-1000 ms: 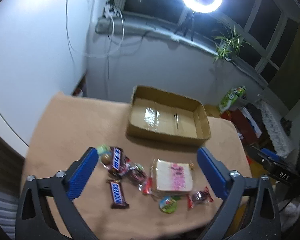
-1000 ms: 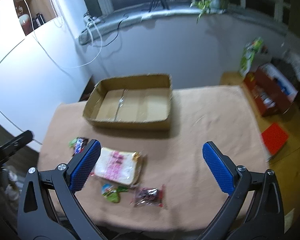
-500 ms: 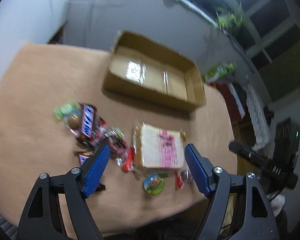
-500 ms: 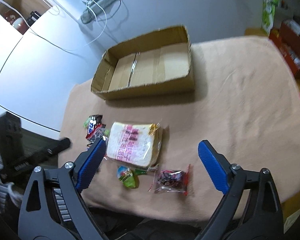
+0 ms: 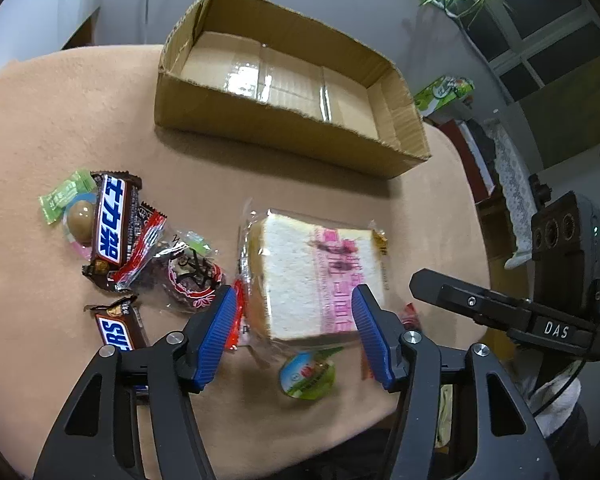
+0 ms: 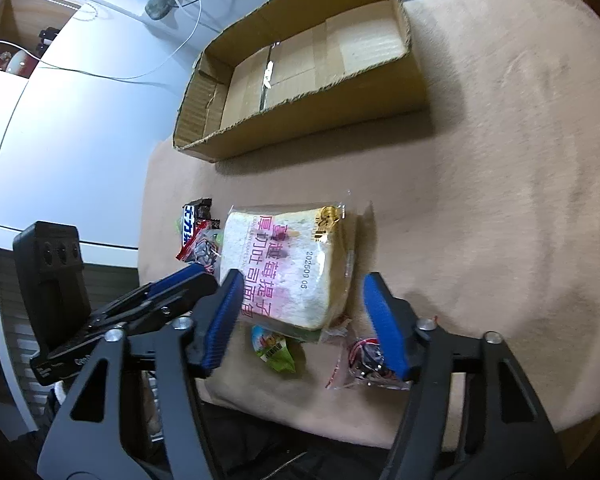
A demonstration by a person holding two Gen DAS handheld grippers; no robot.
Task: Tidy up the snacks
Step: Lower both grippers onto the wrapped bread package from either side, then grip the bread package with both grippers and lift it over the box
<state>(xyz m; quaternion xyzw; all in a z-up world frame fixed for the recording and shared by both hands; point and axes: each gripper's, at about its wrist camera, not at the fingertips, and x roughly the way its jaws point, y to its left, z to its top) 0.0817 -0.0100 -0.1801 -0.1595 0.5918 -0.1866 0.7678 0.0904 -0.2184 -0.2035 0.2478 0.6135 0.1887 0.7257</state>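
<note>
On the tan bench (image 5: 80,120), from 9 o'clock in the left wrist view, lie a green candy (image 5: 62,196), two Snickers bars (image 5: 114,226), one running 12 to 6, and a dark red wrapper (image 5: 188,276). At centre the bagged bread slice (image 5: 316,276) lies flat, its long axis running 10 to 4 and its sealed end toward the empty cardboard box (image 5: 284,84) at 12 o'clock. The left gripper (image 5: 294,332) and the right gripper (image 6: 304,320) each hold their blue fingers (image 5: 220,332) wide apart astride the bread's near edge, gripping nothing.
</note>
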